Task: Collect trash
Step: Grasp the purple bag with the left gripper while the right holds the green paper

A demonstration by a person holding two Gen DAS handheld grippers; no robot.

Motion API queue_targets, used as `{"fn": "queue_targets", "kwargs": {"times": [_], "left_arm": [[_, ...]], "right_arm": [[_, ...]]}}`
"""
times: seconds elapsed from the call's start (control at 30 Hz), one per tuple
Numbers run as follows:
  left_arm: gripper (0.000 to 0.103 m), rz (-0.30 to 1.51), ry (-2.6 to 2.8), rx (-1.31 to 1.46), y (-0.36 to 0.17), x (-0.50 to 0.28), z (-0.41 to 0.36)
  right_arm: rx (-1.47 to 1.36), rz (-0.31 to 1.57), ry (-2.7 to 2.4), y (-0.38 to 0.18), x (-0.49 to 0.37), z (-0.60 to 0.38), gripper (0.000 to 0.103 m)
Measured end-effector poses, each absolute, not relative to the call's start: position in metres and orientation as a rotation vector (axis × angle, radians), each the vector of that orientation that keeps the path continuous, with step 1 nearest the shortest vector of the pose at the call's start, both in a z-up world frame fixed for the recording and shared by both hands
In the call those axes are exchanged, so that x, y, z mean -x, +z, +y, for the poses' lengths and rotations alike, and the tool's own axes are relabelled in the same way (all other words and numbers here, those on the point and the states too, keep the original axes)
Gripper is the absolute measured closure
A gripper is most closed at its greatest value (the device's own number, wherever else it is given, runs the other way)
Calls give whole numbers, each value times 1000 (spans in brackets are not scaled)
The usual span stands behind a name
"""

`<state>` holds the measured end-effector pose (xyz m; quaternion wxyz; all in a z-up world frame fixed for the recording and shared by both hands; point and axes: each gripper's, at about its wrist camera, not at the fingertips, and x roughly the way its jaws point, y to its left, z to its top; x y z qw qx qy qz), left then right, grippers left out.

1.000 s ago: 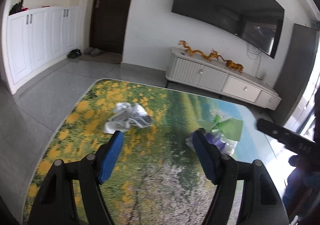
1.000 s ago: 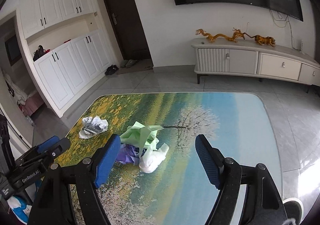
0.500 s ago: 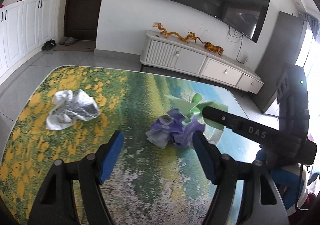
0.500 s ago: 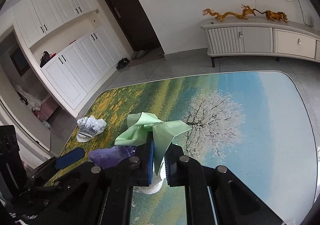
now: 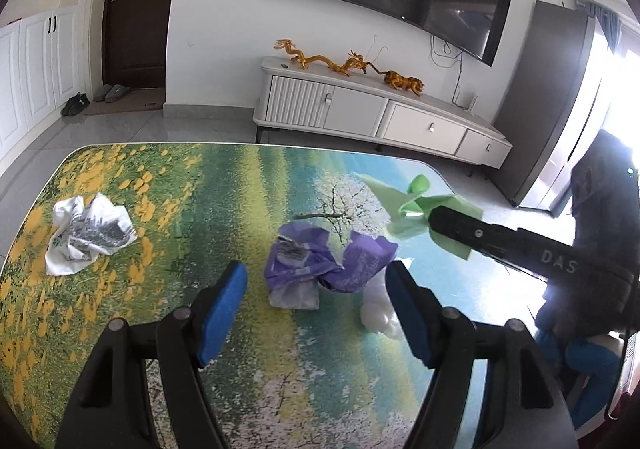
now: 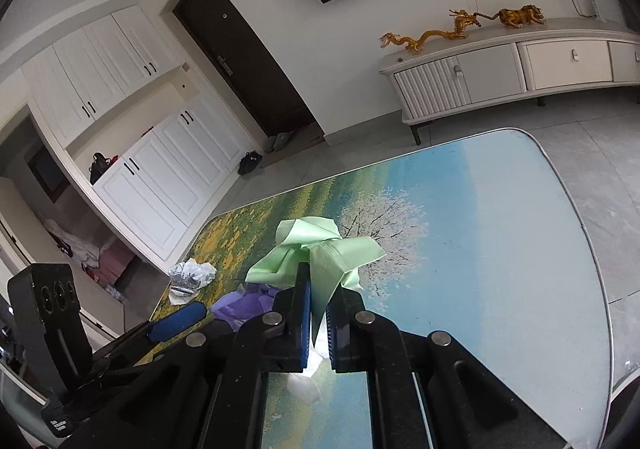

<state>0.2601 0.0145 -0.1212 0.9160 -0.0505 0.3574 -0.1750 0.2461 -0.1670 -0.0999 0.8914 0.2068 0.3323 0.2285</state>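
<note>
Sitting dead ahead of the left tool (image 5: 316,309), the purple wrapper (image 5: 320,263) is lined up with the gap between the two blue pads, just beyond their tips and resting on the worktop (image 5: 224,193). The left tool is seen open, nothing between its pads and no contact yet.

The wrapper is crumpled into two lobes joined at a pinched middle. Its long axis is judged to run left-right in the left wrist view, roughly across the tool's pointing line, so it spans most of the gap. A short forward and downward push is judged enough to bring the pads either side of it. The pinched middle is the narrowest part and probably the easiest place to close on.

A white plastic bag (image 5: 378,309) is seen just right of the wrapper, partly hidden behind the right pad. Whether the two touch cannot be told. It may get caught in the same grip.

The right tool (image 6: 318,305) is clamped shut on a green paper scrap (image 6: 320,249), which is carried clear of the worktop and fans out up and ahead of the pads. That hand is occupied, so the left hand is the nearer and only free one for the wrapper.

A crumpled white printed paper (image 5: 88,235) lies well apart to the left on the yellow-flower part of the worktop, off the left tool's line.
</note>
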Motion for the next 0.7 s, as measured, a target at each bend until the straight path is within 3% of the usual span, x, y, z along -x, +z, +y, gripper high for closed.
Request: {"fn": "queue_targets", "kwargs": {"times": [0.47,0.7], "left_arm": [[33,752,-373,13,-132,-283,-18],[33,844,-355,152,-152,-306,5]], "right_arm": [[-487,659,419,-100,-228,-200,96],[-504,648,413,-99,-223,-204,96]]}}
